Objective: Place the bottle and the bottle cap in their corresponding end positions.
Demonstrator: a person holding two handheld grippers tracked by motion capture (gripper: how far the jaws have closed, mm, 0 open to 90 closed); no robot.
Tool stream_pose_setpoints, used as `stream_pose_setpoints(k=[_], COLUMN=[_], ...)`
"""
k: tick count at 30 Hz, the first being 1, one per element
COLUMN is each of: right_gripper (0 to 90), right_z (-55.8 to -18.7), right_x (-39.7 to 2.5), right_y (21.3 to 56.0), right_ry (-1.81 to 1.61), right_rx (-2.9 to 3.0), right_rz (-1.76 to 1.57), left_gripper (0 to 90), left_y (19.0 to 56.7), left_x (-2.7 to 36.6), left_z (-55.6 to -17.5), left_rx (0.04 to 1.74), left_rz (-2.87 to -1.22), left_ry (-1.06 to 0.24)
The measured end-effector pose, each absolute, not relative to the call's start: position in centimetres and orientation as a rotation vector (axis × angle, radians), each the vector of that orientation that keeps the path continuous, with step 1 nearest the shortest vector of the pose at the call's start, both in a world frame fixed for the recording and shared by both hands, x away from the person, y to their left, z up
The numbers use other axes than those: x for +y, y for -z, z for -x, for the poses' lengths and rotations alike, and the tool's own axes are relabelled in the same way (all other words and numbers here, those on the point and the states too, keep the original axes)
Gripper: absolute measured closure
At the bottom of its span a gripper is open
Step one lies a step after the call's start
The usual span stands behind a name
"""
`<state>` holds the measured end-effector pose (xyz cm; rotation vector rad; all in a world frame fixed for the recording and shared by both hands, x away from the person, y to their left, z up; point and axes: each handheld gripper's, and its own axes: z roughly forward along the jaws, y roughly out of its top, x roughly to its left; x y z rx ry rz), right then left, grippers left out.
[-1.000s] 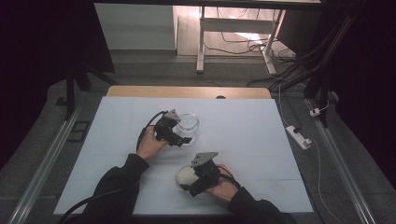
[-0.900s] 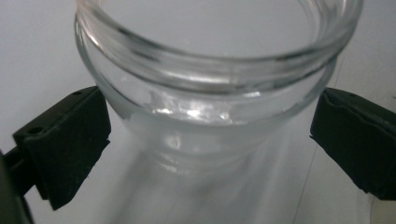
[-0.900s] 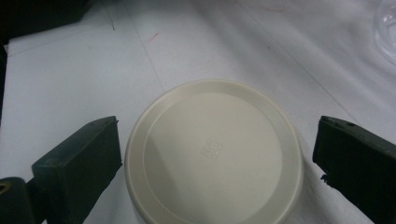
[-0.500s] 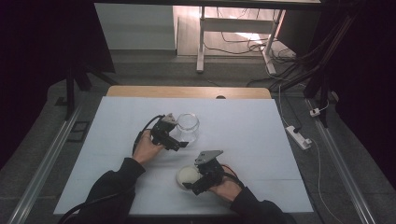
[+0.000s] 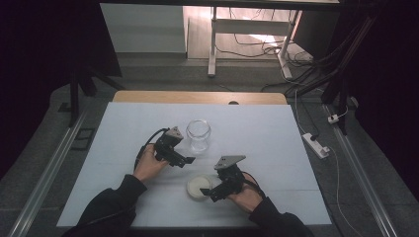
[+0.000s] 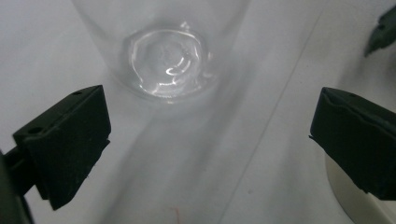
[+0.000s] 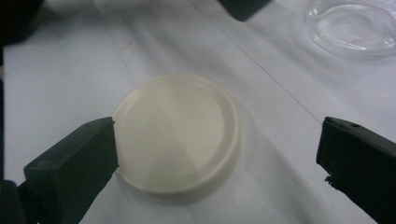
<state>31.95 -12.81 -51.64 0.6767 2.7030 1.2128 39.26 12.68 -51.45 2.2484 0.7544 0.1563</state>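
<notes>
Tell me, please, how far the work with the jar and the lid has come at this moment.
Done: nothing visible; the glass jar stands open, the cream lid lies flat on the table. In hand: the right tool straddles the lid, jaws open; the left tool faces the jar, open. Left: probably gripping both and capping the jar.

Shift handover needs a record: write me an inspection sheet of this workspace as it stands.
Surface: white table top with a wooden edge at the far side; bare apart from the job's things.
Job's things: clear glass jar, upright and without a lid; cream lid lying flat, apart from the jar.
Clutter: nothing seen on the table.
Grippers: left gripper open, just short of the jar; right gripper open, jaws either side of the lid, one jaw at its rim.
Cables: black cable loops from the left gripper; loose cables on the floor beyond the table.
Surroundings: white power strip on the floor to the right; metal rails along both sides.
</notes>
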Motion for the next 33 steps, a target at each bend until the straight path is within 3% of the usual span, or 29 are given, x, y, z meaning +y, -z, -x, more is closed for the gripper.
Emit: stream_pose_setpoints(k=[17, 33], right_gripper=[0.0, 0.0], right_z=[-32.3, -31.8], right_x=[-14.9, -16.7], right_y=[51.1, 50.8], right_ry=[-1.153, -1.102], right_rx=[2.647, 2.624], right_rz=[-0.721, -0.783], left_gripper=[0.0, 0.0], left_y=[51.1, 50.7], left_x=[14.9, 17.0], left_z=[-35.3, -31.3], left_rx=[0.793, 0.83], left_rz=[-2.207, -2.234], left_ry=[-0.109, -0.181])
